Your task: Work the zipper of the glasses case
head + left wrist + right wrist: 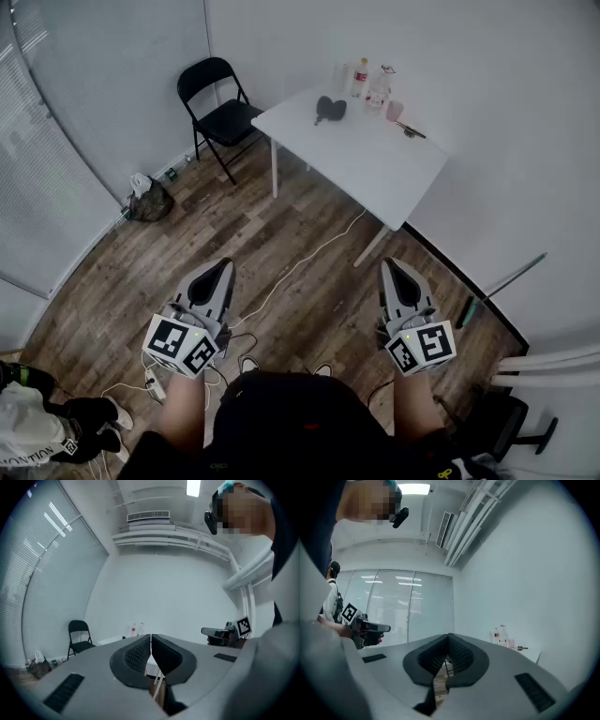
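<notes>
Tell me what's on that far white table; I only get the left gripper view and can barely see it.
Observer: The head view shows a dark object, perhaps the glasses case, on the table beside bottles.
Operator: Is the other gripper holding something?
Observer: No, the right gripper is shut on nothing.
Operator: Anything in the way?
Observer: A white cable trails across the wooden floor in front of the table.

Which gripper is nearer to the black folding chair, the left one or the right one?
Left. The left gripper points roughly toward the chair across the floor, though far from it. The right gripper is further to the side, before the white table.
</notes>
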### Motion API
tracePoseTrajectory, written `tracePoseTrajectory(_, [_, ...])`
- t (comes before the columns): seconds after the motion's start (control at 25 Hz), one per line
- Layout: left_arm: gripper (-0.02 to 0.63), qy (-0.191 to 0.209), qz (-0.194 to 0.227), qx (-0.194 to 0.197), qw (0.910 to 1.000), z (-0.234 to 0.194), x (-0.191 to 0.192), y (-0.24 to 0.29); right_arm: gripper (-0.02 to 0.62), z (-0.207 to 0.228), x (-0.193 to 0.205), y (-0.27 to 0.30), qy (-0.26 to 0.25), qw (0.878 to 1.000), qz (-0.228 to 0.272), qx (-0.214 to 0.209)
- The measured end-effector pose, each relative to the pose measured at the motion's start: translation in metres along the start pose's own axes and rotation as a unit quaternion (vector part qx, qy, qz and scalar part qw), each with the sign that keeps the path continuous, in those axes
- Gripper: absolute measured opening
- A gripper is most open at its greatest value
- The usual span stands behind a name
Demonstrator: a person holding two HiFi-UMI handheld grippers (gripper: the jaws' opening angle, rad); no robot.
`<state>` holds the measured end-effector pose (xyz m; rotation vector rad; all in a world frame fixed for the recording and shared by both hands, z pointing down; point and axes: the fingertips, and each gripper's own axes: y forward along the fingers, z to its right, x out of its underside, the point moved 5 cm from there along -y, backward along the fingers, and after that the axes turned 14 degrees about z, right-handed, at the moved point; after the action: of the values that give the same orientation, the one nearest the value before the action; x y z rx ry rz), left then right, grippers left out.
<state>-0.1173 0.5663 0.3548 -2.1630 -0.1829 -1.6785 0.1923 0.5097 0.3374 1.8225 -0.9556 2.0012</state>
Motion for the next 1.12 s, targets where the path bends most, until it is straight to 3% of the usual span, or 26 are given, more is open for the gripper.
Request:
tracePoseTrajectory(0.44, [0.025,0.003,-0.003,0.010,0.9999,0.013,0.002,-0.005,0.020,-0.001,-0.001,-0.010,-0.002,1.000,-0.005,-0.001])
tracePoseTrajectory(0.8, [0.025,0.001,-0.008,0.006,0.9999,0.015,0.004,-0.008,0.020,-0.011,0.002,-0.008,0.028,0.999,0.011,-0.036])
tracePoseTrajectory(1.12, [0.025,-0.009,-0.022,0.004,0.9997,0.014,0.017,-0.012,0.020,-0.010,0.017,-0.010,0.039,0.999,-0.019,-0.033])
